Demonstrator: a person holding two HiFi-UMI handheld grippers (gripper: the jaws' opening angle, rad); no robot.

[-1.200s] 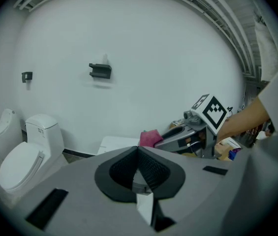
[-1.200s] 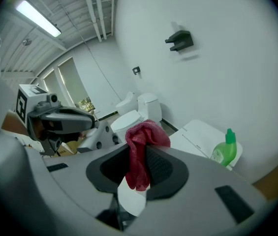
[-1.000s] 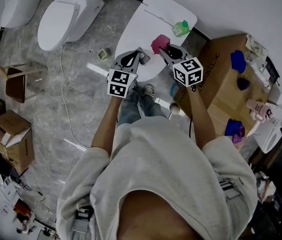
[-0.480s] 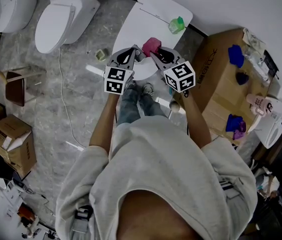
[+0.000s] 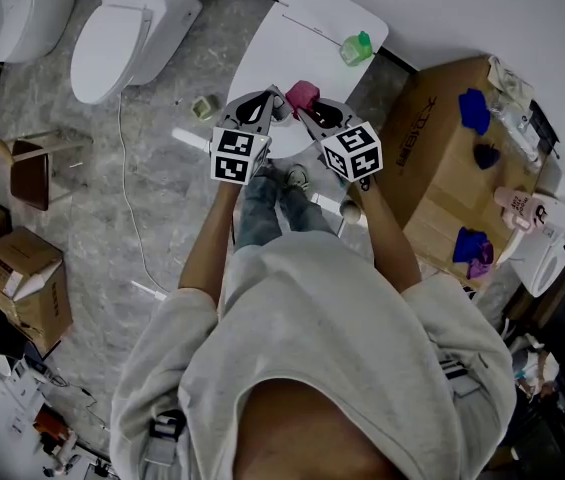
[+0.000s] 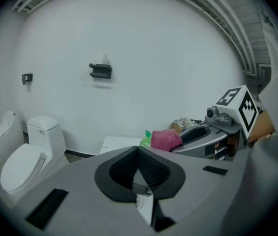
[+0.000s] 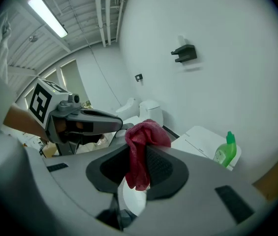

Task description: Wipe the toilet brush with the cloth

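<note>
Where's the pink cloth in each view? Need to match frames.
Head view: pink cloth at upper centre, at the tips of the right gripper.
Left gripper view: right of centre, beyond the jaws.
Right gripper view: centre, clamped between the jaws.
Shared landmark: green bottle.

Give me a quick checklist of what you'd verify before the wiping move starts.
1. Cloth gripped: ok. The pink cloth hangs clamped between the jaws of the right gripper.
2. Whereabouts of the toilet brush: cannot tell. No view shows it plainly.
3. Whether the left gripper holds the brush: cannot tell. Its jaws meet at the tips.
4. Grippers near each other: ok, side by side over the white fixture.
5. Whether the green bottle is out of the way: ok, at the fixture's far end, apart from both.
</note>
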